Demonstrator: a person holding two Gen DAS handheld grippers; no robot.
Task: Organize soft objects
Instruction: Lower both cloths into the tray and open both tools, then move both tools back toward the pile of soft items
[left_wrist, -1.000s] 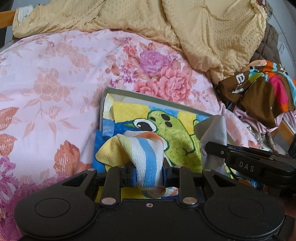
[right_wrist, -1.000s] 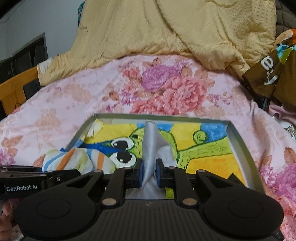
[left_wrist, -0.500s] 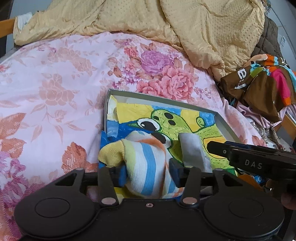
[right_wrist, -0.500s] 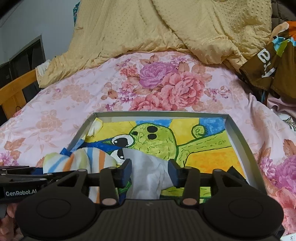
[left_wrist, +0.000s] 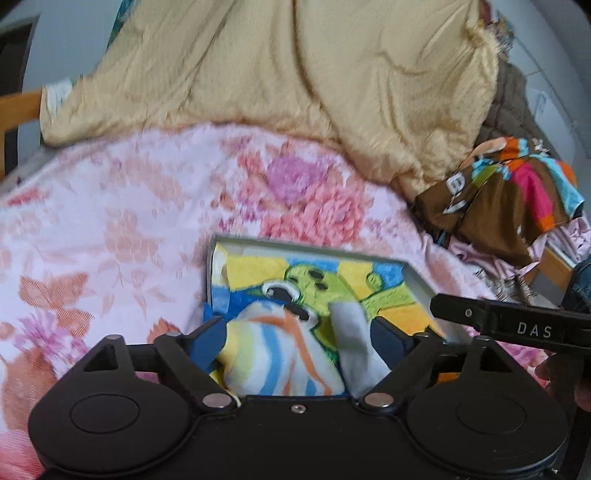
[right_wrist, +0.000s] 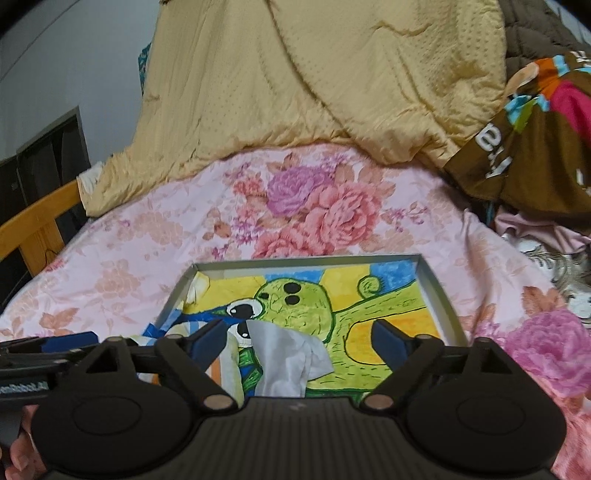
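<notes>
While both our grippers gape wide, nothing is gripped.
Striped cloth (left_wrist: 273, 354) at 9 o'clock of grey cloth (right_wrist: 288, 360) in our tray (right_wrist: 439, 291); left gripper (left_wrist: 297, 332), right gripper (right_wrist: 299, 332).

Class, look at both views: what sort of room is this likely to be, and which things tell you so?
Most likely a bedroom. A floral sheet covers what looks like a bed, a yellow quilt is heaped behind it, and a wooden frame shows at the left edge.

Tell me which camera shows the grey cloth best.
Right wrist view: the grey cloth lies crumpled in the tray, sharp and mostly unobstructed. The left wrist view shows only a blurred strip of it beside the striped cloth.
</notes>
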